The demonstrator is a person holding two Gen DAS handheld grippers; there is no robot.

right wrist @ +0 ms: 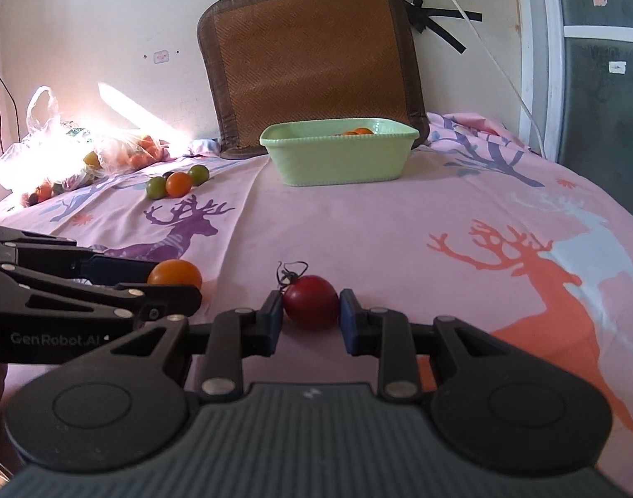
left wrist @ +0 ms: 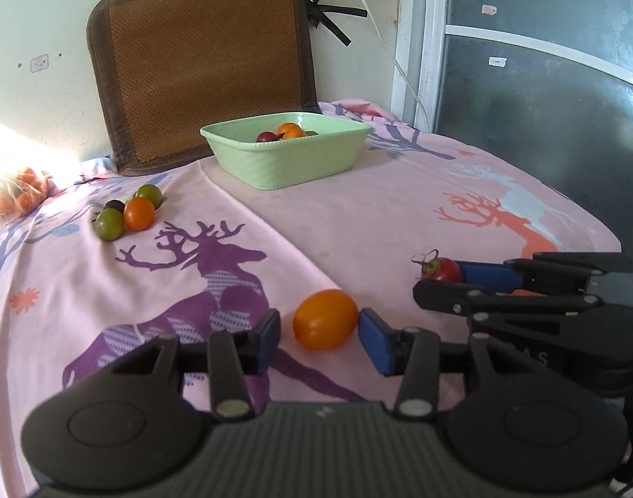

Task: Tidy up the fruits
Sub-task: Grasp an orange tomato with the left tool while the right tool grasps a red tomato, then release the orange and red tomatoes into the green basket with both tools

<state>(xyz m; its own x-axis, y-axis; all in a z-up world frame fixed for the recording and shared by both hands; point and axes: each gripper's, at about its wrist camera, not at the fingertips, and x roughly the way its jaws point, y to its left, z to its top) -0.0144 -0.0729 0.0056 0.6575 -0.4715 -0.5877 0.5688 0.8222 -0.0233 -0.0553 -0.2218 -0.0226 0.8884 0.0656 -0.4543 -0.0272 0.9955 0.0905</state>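
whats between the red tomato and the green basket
Only bare pink sheet lies between the red tomato and the green basket; the right wrist view shows this best.

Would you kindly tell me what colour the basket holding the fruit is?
The basket is pale mint green, seen best in the left wrist view.

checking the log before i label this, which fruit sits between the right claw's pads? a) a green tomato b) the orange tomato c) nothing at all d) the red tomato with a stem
d: in the right wrist view the right claw has its blue pads on both sides of the red tomato, while the orange tomato lies off by the left claw.
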